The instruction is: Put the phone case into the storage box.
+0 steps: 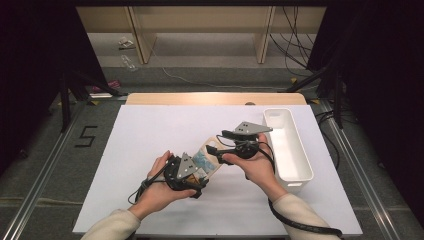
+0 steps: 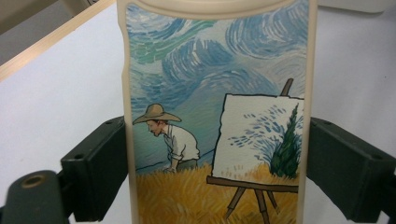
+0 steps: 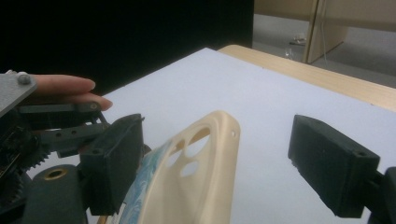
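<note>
Jaws of the left gripper (image 2: 215,172) are clamped on the two long edges of a single cream-rimmed phone case printed with a painter in a straw hat at an easel (image 2: 217,116), one black jaw on each side. Jaws of the right gripper (image 3: 229,163) stand apart, with the case's camera end between them, touching neither that I can tell.

One case, two grippers, one long white plastic bin (image 1: 287,142) and one white-covered bench (image 1: 150,135) are in sight from the high view.

Only the left gripper view shows the printed picture in full: blue swirled sky, yellow field, canvas with a green tree. Only the right gripper view shows the rounded camera cut-outs at the case's end and, beyond its own jaw, the person's left hand (image 3: 70,88). Only the high view shows the bin, just beyond the right gripper.

Long axis of the case runs from the left jaws straight away toward the right jaws, camera end leading, printed face up.
</note>
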`<state>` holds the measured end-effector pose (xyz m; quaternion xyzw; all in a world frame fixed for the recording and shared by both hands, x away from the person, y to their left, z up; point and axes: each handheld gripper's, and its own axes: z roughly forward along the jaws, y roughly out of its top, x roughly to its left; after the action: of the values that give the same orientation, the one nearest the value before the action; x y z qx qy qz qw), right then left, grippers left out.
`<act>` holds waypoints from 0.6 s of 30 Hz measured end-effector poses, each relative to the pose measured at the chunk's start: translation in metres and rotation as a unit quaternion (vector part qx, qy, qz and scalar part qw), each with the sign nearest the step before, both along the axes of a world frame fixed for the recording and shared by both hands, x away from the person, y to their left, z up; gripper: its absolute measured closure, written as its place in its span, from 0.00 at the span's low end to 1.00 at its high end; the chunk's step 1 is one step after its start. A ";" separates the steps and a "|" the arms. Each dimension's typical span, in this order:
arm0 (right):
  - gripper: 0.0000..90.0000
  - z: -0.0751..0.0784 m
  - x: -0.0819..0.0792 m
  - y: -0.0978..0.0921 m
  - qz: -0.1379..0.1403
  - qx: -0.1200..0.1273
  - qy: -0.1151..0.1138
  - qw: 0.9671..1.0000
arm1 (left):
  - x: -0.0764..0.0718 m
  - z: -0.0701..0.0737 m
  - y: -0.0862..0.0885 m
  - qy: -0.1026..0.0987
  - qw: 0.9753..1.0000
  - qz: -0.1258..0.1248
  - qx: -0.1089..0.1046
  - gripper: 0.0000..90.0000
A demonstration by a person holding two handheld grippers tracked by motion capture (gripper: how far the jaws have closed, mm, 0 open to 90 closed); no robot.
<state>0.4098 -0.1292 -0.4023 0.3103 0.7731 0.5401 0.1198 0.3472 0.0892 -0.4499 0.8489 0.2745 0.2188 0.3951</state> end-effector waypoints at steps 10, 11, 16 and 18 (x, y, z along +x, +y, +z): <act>0.30 -0.002 0.003 0.006 -0.005 -0.008 0.011 1.000 | -0.001 -0.001 -0.002 -0.001 1.000 -0.004 0.001 0.13; 0.32 -0.002 0.003 0.006 -0.007 -0.008 0.013 1.000 | -0.001 -0.001 -0.002 -0.001 1.000 -0.004 0.001 0.13; 0.42 -0.003 0.004 0.007 -0.009 -0.006 0.022 1.000 | -0.001 -0.001 -0.003 -0.003 1.000 -0.005 0.000 0.13; 0.46 -0.003 0.005 0.007 -0.009 -0.007 0.027 1.000 | -0.001 0.000 -0.002 -0.004 1.000 -0.004 0.000 0.13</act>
<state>0.4145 -0.1226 -0.4054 0.3305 0.7772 0.5249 0.1063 0.3460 0.0868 -0.4503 0.8493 0.2693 0.2205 0.3968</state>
